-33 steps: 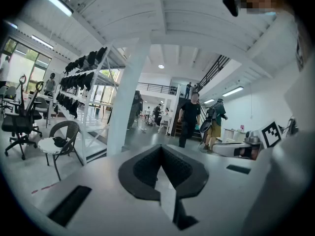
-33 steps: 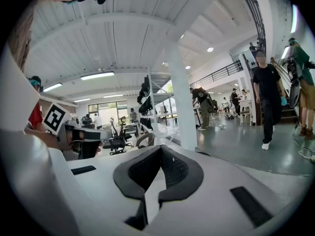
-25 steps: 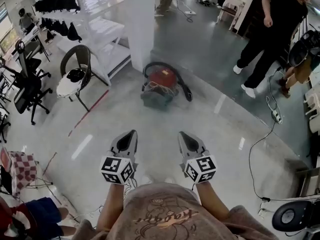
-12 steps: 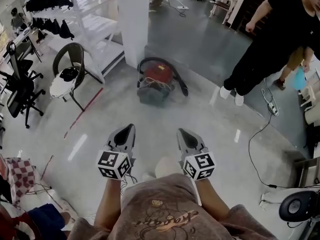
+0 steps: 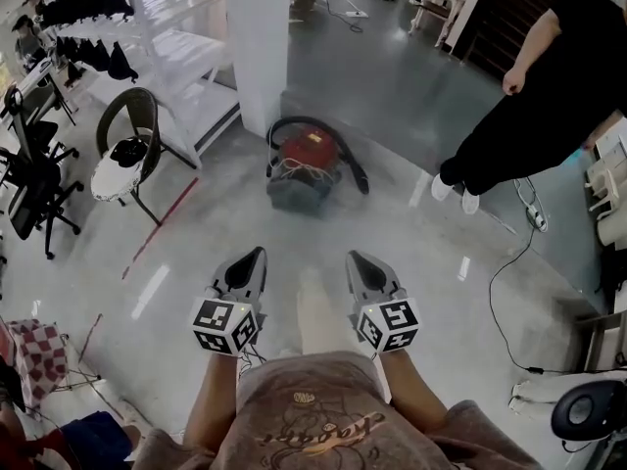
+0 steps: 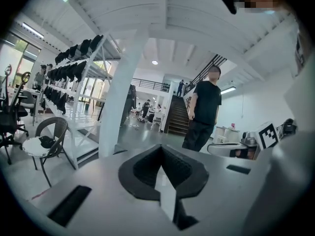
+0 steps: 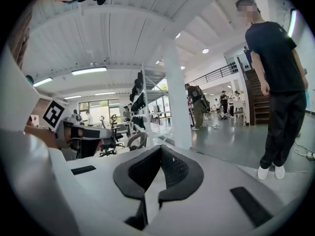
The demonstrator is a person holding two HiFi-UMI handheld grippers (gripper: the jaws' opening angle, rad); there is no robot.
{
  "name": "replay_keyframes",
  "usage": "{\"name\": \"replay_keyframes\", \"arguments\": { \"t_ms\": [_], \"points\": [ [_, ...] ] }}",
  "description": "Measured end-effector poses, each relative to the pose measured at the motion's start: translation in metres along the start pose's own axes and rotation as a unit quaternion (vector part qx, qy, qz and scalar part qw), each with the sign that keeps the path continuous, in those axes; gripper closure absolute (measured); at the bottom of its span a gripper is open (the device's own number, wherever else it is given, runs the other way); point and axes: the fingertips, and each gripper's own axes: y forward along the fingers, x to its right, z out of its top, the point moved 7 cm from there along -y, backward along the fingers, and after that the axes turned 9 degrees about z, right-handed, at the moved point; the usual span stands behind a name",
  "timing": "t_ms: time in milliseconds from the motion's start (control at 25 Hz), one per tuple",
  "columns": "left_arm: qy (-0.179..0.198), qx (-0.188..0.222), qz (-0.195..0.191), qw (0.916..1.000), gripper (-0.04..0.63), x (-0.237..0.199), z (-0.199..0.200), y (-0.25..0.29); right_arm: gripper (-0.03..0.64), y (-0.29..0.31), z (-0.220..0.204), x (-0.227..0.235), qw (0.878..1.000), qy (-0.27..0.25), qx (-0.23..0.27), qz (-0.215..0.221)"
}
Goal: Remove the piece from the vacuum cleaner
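Note:
A red and grey vacuum cleaner (image 5: 306, 169) with a black hose looped round it lies on the glossy floor at the foot of a white pillar (image 5: 258, 37). Both grippers hang well short of it, side by side over the floor. My left gripper (image 5: 258, 254) is shut with nothing in it, and my right gripper (image 5: 351, 257) is shut and empty too. In the left gripper view the left gripper (image 6: 161, 150) points out level across the room; the right gripper (image 7: 160, 151) does the same in its own view. The vacuum cleaner shows in neither gripper view.
A person in black (image 5: 544, 101) stands to the right of the vacuum cleaner. A wicker chair (image 5: 125, 155) and white shelving (image 5: 181, 52) stand at the left, office chairs (image 5: 29, 179) further left. A cable (image 5: 505, 292) runs over the floor at the right.
The view has closed in on the vacuum cleaner, which sits lower and larger. The person in black has stepped nearer to it. Both grippers stay shut, side by side.

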Motion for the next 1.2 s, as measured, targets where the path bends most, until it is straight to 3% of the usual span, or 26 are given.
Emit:
{"name": "replay_keyframes", "arguments": {
  "t_ms": [280,880,1200],
  "points": [
    [0.002,-0.006,-0.010,0.9999,0.594,-0.018,0.013,0.062,0.617,0.050,0.009,0.040,1.000,0.003,0.000,-0.002],
    [0.002,-0.006,0.000,1.0000,0.594,-0.053,0.089,0.236,0.617,0.179,0.071,0.174,1.000,0.009,-0.005,0.018],
    [-0.002,-0.009,0.009,0.9999,0.594,-0.066,0.105,0.288,0.617,0.220,0.088,0.216,1.000,0.010,-0.009,0.028]
  ]
}}
